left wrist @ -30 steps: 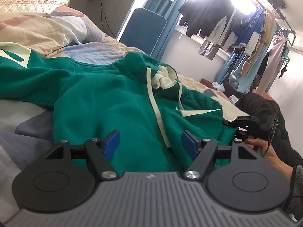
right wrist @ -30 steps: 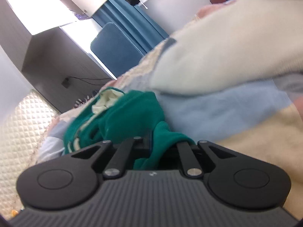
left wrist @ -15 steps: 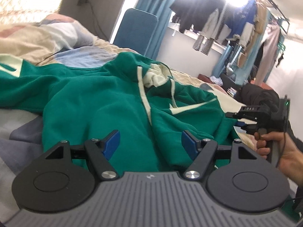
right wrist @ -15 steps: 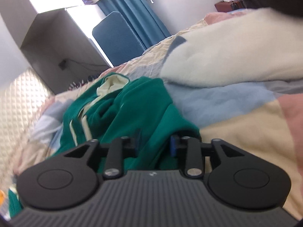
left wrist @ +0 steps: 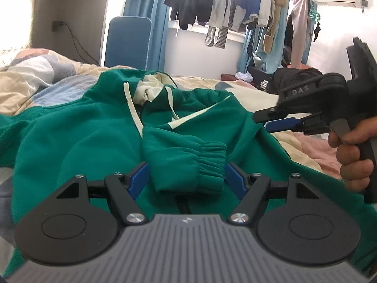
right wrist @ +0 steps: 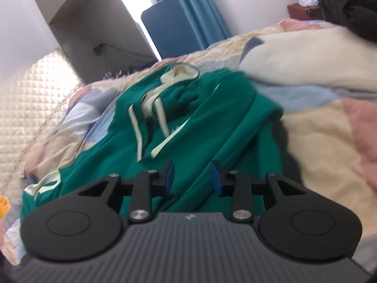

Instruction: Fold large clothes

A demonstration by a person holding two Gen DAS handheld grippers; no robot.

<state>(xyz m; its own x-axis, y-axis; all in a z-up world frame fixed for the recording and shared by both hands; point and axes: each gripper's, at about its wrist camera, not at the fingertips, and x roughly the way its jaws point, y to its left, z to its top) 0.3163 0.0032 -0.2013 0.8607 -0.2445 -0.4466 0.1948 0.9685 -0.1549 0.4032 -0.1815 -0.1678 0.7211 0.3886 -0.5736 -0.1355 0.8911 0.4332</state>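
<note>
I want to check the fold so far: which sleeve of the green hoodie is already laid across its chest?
The sleeve whose ribbed cuff lies between the left gripper fingers. The other sleeve trails off to the picture's left.

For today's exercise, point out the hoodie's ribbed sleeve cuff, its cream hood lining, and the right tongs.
sleeve cuff (left wrist: 207,165), left wrist view, ribbed band.
hood lining (left wrist: 148,93), left wrist view, cream fabric.
right tongs (right wrist: 192,176), right wrist view, gap between pads.
</note>
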